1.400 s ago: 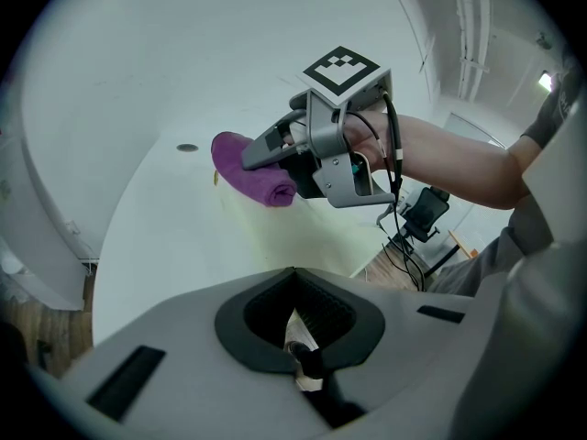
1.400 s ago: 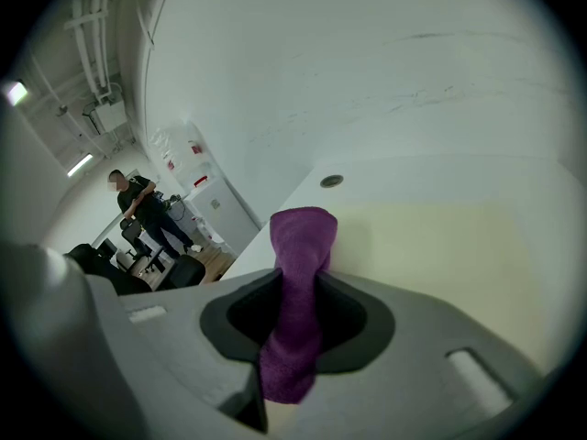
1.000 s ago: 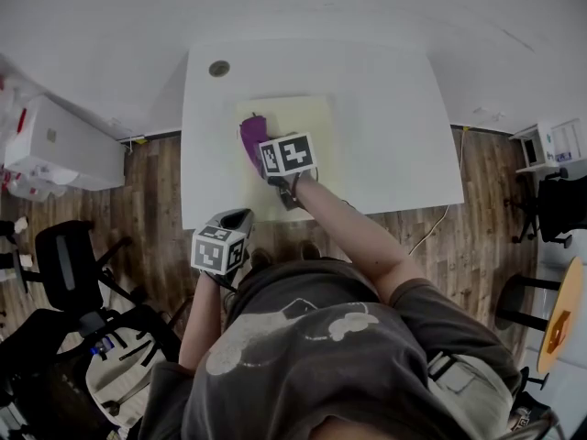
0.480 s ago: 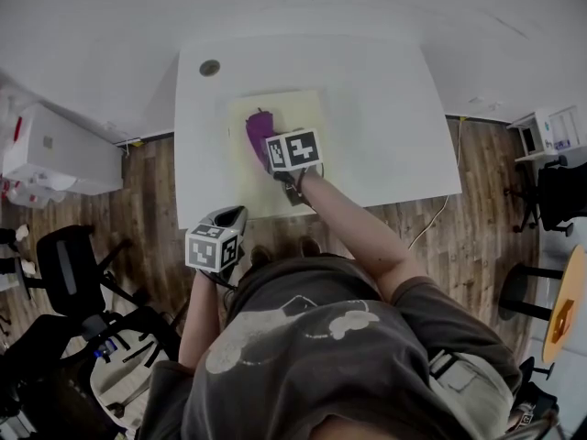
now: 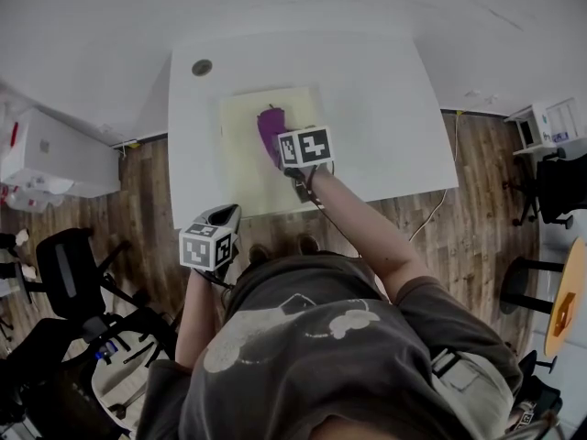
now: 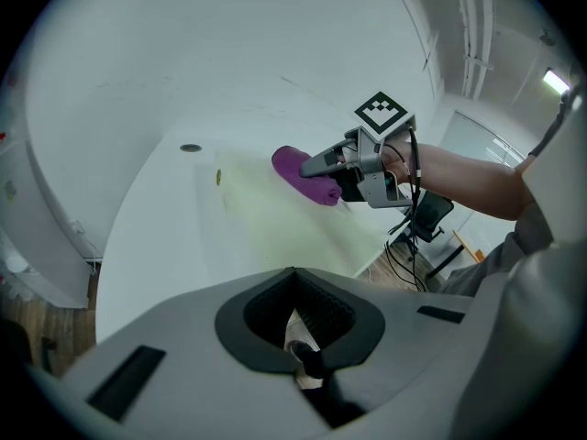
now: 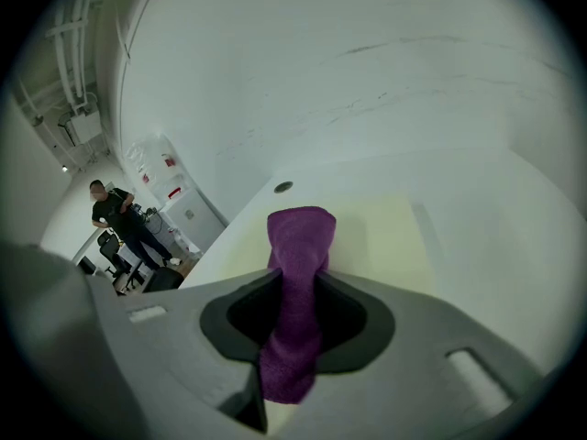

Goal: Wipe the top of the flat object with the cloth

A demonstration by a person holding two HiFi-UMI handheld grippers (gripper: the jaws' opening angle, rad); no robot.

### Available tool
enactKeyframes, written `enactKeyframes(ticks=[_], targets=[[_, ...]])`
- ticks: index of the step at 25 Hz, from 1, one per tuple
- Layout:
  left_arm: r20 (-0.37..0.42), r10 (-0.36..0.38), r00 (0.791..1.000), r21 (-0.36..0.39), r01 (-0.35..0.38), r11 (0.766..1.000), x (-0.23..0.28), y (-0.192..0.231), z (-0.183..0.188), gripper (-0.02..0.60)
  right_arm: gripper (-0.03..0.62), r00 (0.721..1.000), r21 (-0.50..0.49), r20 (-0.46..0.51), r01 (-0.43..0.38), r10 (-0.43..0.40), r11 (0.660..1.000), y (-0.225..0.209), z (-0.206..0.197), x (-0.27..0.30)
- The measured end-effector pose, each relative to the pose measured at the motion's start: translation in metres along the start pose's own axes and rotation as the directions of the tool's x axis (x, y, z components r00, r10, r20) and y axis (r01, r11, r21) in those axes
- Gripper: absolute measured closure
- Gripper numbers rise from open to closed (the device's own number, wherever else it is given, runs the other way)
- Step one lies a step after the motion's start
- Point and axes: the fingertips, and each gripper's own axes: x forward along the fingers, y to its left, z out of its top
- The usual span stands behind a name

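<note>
A pale yellow flat board (image 5: 248, 177) lies on the white table (image 5: 385, 108). My right gripper (image 5: 280, 145) is over the board's middle, shut on a purple cloth (image 5: 271, 125) that sticks out ahead of the jaws and rests on the board. In the right gripper view the cloth (image 7: 297, 273) runs between the jaws of my right gripper (image 7: 286, 346), with the board (image 7: 390, 236) beyond. My left gripper (image 5: 227, 214) hangs off the table's near edge over the floor, shut and empty. In its view, my left gripper (image 6: 298, 351) faces the cloth (image 6: 305, 174) and board (image 6: 275, 223).
A round cable hole (image 5: 202, 67) sits at the table's far left corner. A white cabinet (image 5: 55, 159) stands left of the table, a black chair (image 5: 69, 278) at the near left. A person (image 7: 119, 211) stands far off in the right gripper view.
My right gripper has slid the purple cloth to the right, from the board's left part toward its middle. The left gripper has stayed by the table's near edge.
</note>
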Motion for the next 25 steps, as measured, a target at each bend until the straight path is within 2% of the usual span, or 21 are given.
enactKeyframes(ticks=[5,25], targets=[[0.000,0.007,1.000,0.001,-0.007,1.000,0.001,-0.002,0.001,0.583,0.501,1.000,-0.008,0.000,0.025,-0.025,1.000,-0.019,-0.003,-0.011],[0.011,0.022,1.000,-0.006,-0.022,1.000,0.001,-0.003,0.001,0.583,0.500,0.992,0.092,0.044,0.113,-0.118,0.989,-0.083,-0.013,-0.046]])
